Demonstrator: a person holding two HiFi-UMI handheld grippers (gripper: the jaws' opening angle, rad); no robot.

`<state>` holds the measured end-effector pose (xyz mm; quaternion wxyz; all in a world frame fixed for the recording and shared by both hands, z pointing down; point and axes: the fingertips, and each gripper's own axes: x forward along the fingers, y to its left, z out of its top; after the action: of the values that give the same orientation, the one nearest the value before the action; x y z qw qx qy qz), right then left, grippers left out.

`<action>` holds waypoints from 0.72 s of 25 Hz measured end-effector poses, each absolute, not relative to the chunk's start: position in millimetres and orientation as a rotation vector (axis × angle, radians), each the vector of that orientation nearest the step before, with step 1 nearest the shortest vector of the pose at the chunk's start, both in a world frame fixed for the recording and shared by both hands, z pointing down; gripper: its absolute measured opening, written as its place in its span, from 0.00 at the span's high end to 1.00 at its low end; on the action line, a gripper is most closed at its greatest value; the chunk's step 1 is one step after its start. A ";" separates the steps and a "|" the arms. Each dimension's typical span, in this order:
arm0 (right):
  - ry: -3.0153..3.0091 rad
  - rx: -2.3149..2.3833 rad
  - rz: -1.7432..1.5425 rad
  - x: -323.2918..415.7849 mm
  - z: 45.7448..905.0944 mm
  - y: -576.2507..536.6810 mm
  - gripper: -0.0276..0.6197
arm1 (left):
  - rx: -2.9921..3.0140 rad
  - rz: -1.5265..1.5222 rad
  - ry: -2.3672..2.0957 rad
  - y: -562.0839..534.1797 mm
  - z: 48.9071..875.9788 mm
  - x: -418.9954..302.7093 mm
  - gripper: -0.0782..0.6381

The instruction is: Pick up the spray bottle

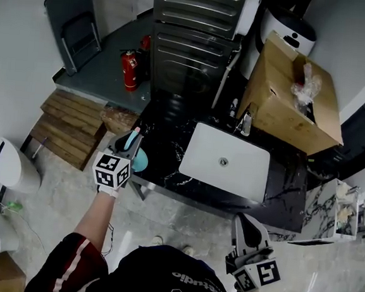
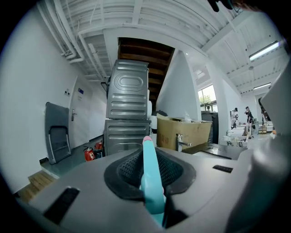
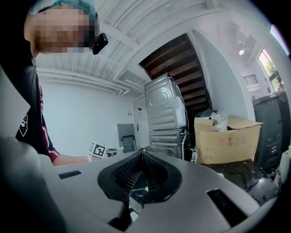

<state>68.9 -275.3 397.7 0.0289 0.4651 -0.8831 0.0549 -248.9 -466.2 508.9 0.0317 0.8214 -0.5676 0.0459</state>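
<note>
Teal spray bottle (image 2: pixel 149 179) pinched by left gripper (image 2: pixel 148 144) shows its body only in head view; right gripper (image 3: pixel 142 154) closed.

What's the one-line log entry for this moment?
left hand-held gripper: shut on spray bottle | right hand-held gripper: shut, empty | where: left end of black counter

The counter (image 1: pixel 164 140) is black marble with white veins, and there's a white sink (image 1: pixel 207 152) set into the middle of it. A chrome tap (image 1: pixel 245 123) stands right behind the sink, and a big open cardboard box (image 1: pixel 278 103) sits on the far right corner.
</note>
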 end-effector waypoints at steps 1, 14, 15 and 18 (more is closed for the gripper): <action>-2.750 1.442 0.174 67.5 392.2 -276.0 0.90 | 2.554 0.136 -1.733 -460.5 500.9 -241.9 0.79; -2.755 1.472 0.081 96.4 368.3 -281.2 0.90 | 2.865 0.063 -1.424 -381.4 392.0 -119.1 0.79; -2.758 1.472 0.075 97.6 366.3 -281.6 0.90 | 2.881 0.059 -1.387 -374.8 387.8 -108.1 0.79; -2.766 1.473 0.063 100.8 361.5 -282.6 0.90 | 2.905 0.054 -1.271 -355.4 384.0 -76.0 0.79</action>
<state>100.8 -282.6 361.5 0.0033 0.4700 -0.8824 0.0201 -76.0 -355.4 384.0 -0.0151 0.9159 -0.4008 0.0170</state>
